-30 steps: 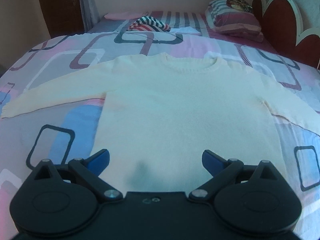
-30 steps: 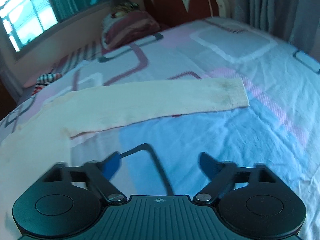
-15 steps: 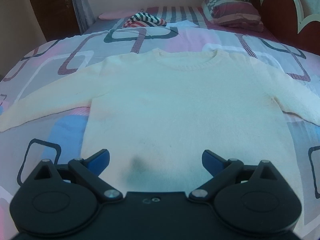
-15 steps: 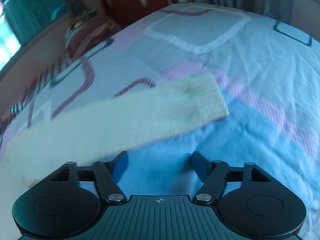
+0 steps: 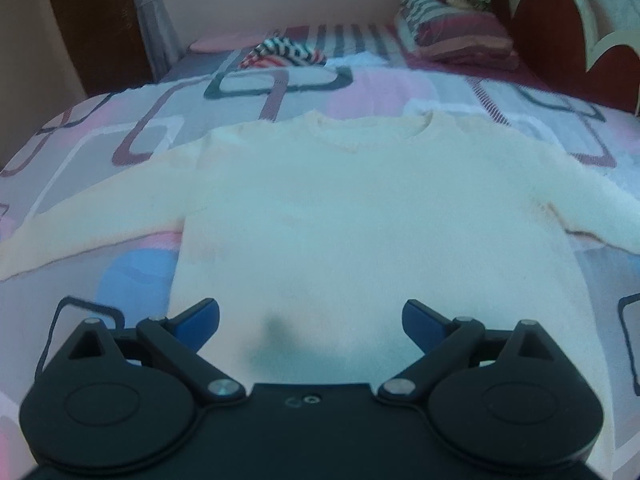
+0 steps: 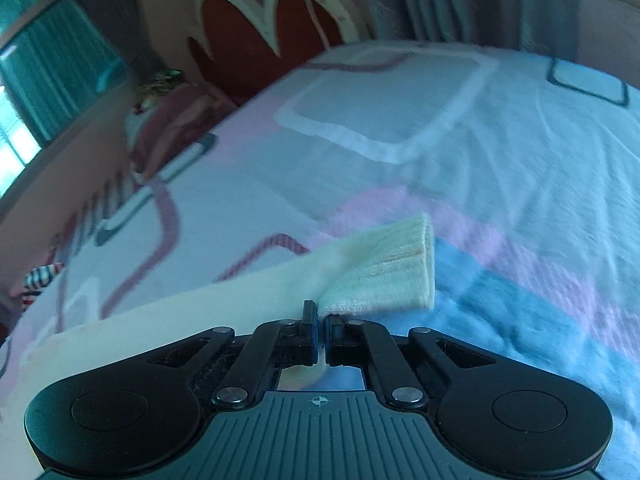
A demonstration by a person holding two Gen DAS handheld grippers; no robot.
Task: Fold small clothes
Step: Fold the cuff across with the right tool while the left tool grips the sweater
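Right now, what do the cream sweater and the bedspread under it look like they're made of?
Sweater: looks like a soft knit, matte and slightly fuzzy; its cuff, pinched at the near edge by the right gripper, shows ribbed lines. Fibre cannot be told.
Bedspread: seems a thin printed woven cloth, matte, with fine creases; possibly cotton or a blend.

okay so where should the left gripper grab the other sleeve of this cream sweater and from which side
Take the left sleeve near its outer end, which runs off the picture's left edge, coming from its near long edge. It lies flat and straight on the bedspread, so a pinch at that edge would probably lift it. The left gripper is open.
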